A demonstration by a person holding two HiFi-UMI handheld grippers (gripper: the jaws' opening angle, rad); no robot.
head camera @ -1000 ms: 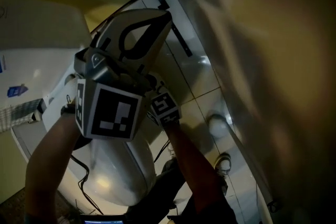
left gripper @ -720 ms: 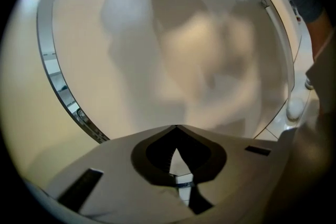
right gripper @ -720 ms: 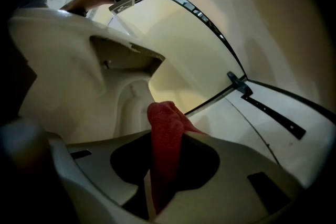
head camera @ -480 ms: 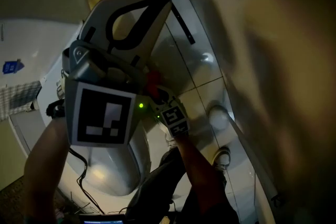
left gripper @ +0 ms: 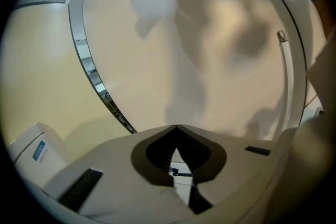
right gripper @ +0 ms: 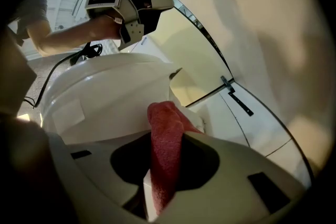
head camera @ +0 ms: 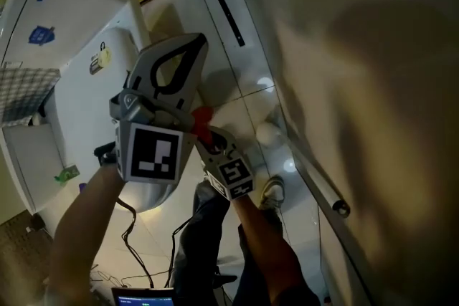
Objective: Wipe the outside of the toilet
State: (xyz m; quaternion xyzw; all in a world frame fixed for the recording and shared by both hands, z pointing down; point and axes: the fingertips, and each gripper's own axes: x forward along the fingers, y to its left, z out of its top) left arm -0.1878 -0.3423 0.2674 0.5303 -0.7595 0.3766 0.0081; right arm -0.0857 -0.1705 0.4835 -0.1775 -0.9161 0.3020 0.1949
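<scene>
Pale floor tiles (head camera: 240, 93) run as a narrow strip between the white toilet (head camera: 79, 104) and the wall (head camera: 358, 82) on the right. The right gripper (right gripper: 168, 131) has its jaws clamped on a red cloth (right gripper: 164, 165), whose end reaches the toilet's side, with the forearm coming up from below. The left gripper (left gripper: 176, 127) has its jaws pressed together with nothing between them, raised over the toilet and aimed at the bare wall.

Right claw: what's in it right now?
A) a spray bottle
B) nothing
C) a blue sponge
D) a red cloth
D: the right gripper view shows the red cloth pinched between the jaws of the right claw, with its free end sticking out toward the white toilet.
</scene>
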